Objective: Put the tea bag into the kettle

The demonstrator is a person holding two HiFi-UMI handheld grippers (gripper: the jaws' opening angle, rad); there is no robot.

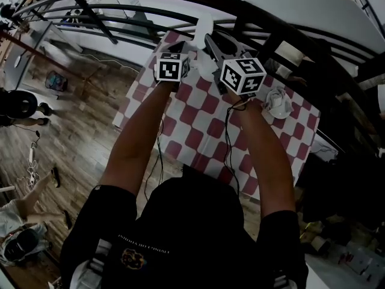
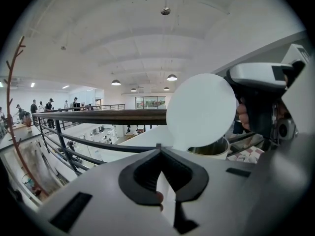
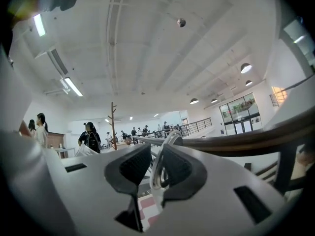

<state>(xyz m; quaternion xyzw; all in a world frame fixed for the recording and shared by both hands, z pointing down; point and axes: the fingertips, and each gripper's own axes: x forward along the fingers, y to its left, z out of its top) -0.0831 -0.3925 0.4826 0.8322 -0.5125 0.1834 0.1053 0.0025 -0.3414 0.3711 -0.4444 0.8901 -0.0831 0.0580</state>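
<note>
While both grippers are raised at the far end of the checked table (image 1: 198, 131) in the head view, we note the white kettle (image 1: 203, 65) between them. The left gripper (image 1: 183, 52) is at its left side and the right gripper (image 1: 212, 46) is just beside it on the right. A crumpled white item (image 1: 278, 101), possibly a wrapper, lies apart to the right, and a dark railing (image 1: 258, 11) runs close behind the table. From the left gripper view, we find the jaws clenched on a white strip of the kettle. That strip rises to the round lid (image 2: 202, 109), which stands tipped up with the steel mouth (image 2: 212, 148) bare beneath it. From the right gripper view, we find the jaws closed on the tea bag (image 3: 158, 173), a thin pale packet lying against one pad with a loop above the tips. It is held in the air near the kettle and is not yet inside. We judge three hazards. The pinch on the bag looks slight, so a quick swing could shake it loose onto the table or past the railing. Should the left grip slacken, the lid may drop and cover the mouth. A release made off-centre would land the bag on the rim or the lid.
</note>
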